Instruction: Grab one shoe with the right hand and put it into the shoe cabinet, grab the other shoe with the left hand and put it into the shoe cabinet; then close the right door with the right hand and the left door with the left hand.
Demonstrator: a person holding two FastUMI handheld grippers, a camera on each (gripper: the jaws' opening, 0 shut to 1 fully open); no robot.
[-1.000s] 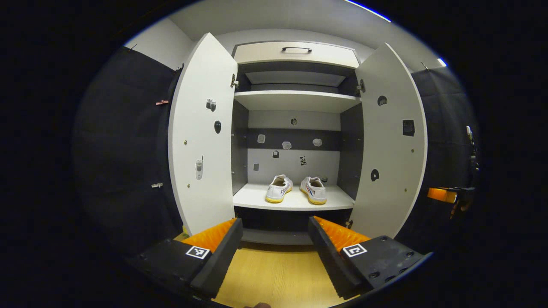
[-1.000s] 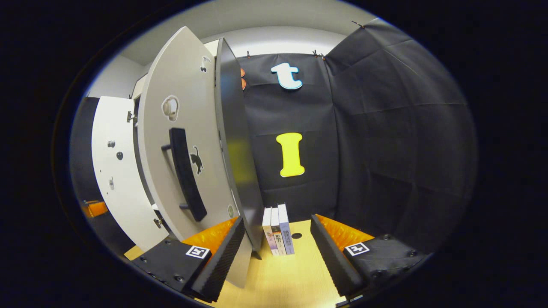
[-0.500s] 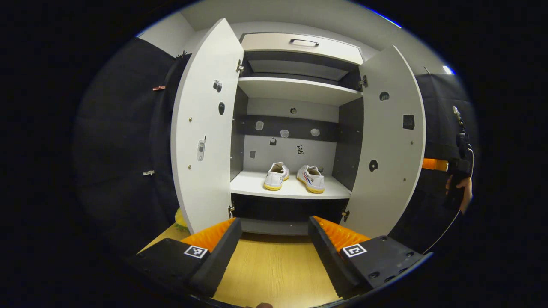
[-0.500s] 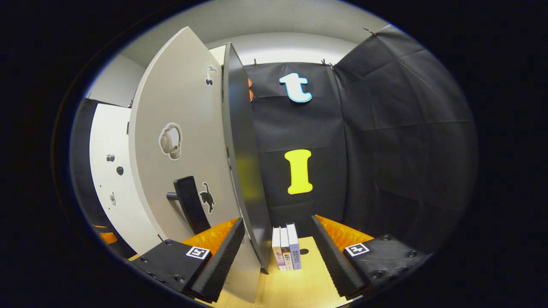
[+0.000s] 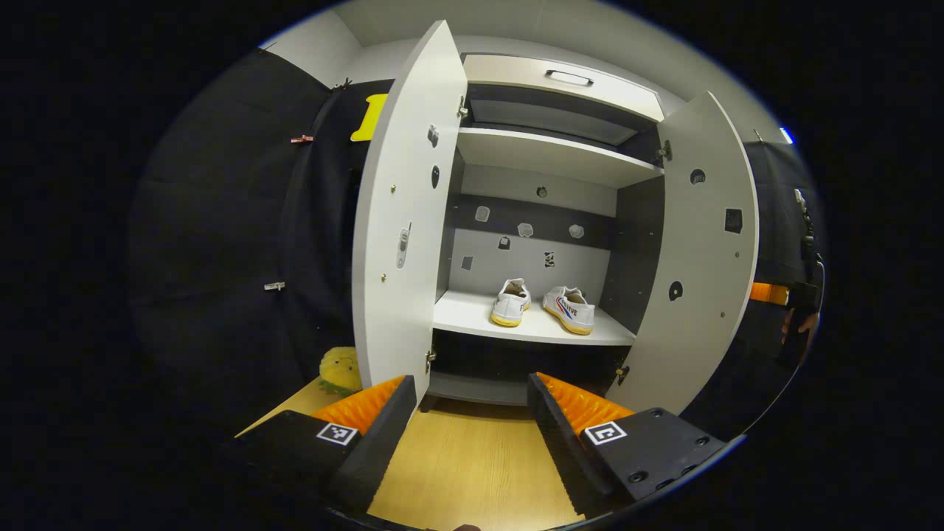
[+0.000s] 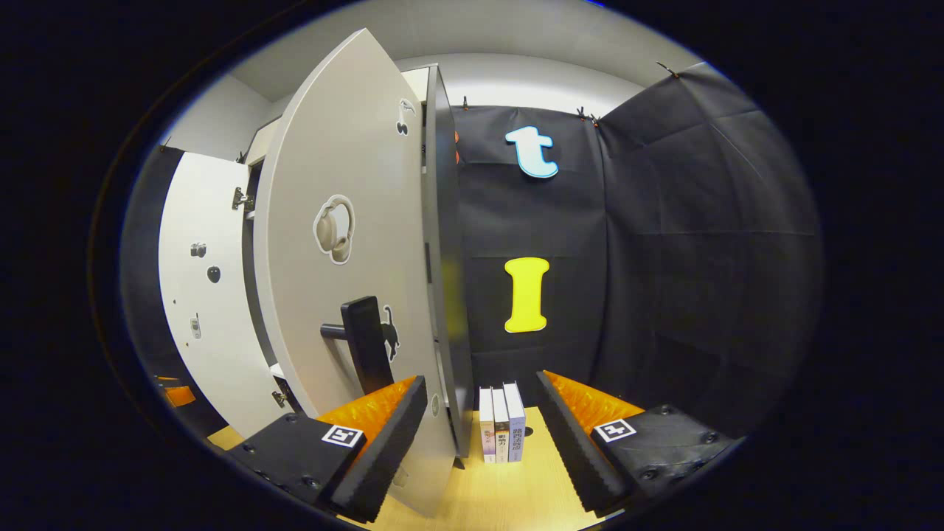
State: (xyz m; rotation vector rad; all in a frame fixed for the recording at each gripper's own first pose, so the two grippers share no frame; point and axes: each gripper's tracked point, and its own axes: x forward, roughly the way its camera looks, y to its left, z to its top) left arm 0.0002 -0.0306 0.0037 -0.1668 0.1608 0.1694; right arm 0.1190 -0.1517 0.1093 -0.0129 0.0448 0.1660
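left tongs [image 5: 466,413] spread wide, nothing held, hovering over the wooden worktop [image 5: 464,472] facing the shoe cabinet [image 5: 546,155]. right tongs [image 6: 479,417] likewise spread wide, empty, just beside the outer face of the right door [image 6: 346,243], near its dark handle [image 6: 366,343]. both doors stand open; left door [image 5: 402,221] edge-on. two white shoes [image 5: 542,306] sit side by side on the lower shelf [image 5: 472,321]. three books [image 6: 500,424] upright beside the cabinet. yellow plush toy [image 5: 339,369] left of the cabinet.
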